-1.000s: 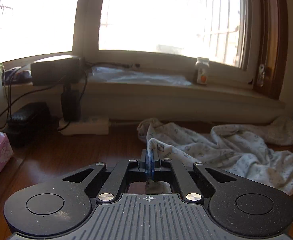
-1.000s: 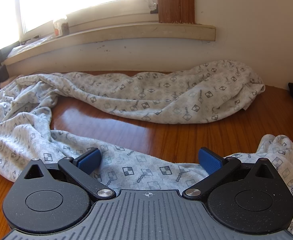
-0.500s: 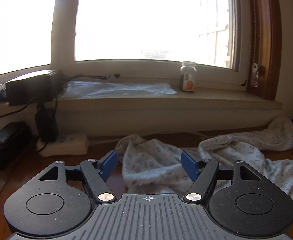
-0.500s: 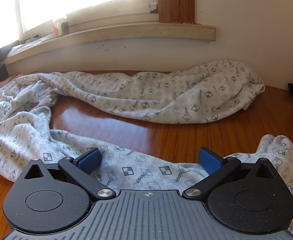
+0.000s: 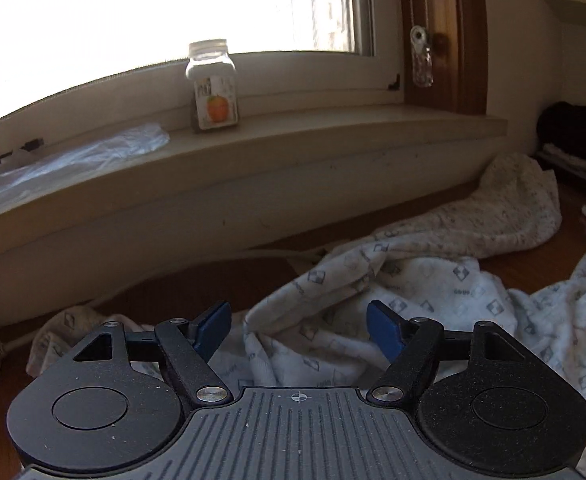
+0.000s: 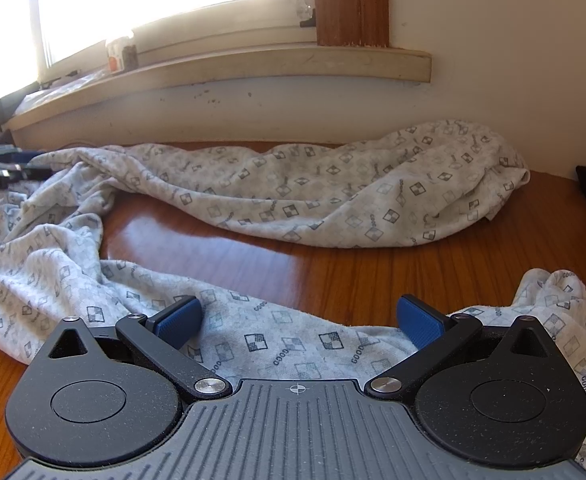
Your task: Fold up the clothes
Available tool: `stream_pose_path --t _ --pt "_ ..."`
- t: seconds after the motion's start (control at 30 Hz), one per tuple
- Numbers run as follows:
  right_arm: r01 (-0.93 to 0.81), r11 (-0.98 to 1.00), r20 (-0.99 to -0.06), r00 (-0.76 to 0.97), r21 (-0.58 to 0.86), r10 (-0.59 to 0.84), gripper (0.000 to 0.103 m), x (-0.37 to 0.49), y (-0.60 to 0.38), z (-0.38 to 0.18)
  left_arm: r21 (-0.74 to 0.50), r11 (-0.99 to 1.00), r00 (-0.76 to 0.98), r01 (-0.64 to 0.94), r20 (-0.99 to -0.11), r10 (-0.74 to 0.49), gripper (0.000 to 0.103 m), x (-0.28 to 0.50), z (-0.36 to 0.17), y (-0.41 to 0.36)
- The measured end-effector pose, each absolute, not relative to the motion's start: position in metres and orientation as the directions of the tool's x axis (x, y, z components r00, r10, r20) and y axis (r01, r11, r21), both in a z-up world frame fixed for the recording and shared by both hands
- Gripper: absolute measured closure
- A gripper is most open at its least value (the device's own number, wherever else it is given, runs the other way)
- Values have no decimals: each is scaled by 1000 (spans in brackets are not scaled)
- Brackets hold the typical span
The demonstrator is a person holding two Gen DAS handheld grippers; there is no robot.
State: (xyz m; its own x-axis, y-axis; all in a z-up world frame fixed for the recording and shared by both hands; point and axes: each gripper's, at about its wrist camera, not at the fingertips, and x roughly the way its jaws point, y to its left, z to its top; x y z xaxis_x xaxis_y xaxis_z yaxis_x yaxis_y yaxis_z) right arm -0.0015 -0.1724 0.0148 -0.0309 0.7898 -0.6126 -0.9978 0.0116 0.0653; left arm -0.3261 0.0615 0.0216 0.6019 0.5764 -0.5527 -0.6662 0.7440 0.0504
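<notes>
- Left hand-held gripper (image 5: pixel 299 330): we see its blue pads spread wide, nothing pinched, above the crumpled patterned garment (image 5: pixel 413 292).
- Right hand-held gripper (image 6: pixel 299 322): we see it spread wide too, over the garment's near edge.
- Garment sprawls unfolded across the wooden desk (image 6: pixel 333 272).

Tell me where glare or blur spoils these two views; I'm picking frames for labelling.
Left wrist view: the window is blown out to white, the garment below looks soft and dim, the sill bows with fisheye. Right wrist view: sharper print on the garment, window overexposed, a bright sheen on the wooden table.
</notes>
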Motion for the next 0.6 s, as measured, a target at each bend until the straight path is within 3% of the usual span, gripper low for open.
stream_pose_path --t 0.17,0.27,0.6 --pt "-998 13 -613 -29 63 789 0 -2 -172 15 -27 716 605 -698 -556 570 21 -340 21 64" --pt "-998 15 -614 -25 60 789 0 -3 -172 15 -53 688 568 -724 -612 551 18 -346 17 68" --pt "-998 7 -616 -28 54 787 0 -3 -170 15 -91 656 566 -749 -602 563 18 -391 22 45"
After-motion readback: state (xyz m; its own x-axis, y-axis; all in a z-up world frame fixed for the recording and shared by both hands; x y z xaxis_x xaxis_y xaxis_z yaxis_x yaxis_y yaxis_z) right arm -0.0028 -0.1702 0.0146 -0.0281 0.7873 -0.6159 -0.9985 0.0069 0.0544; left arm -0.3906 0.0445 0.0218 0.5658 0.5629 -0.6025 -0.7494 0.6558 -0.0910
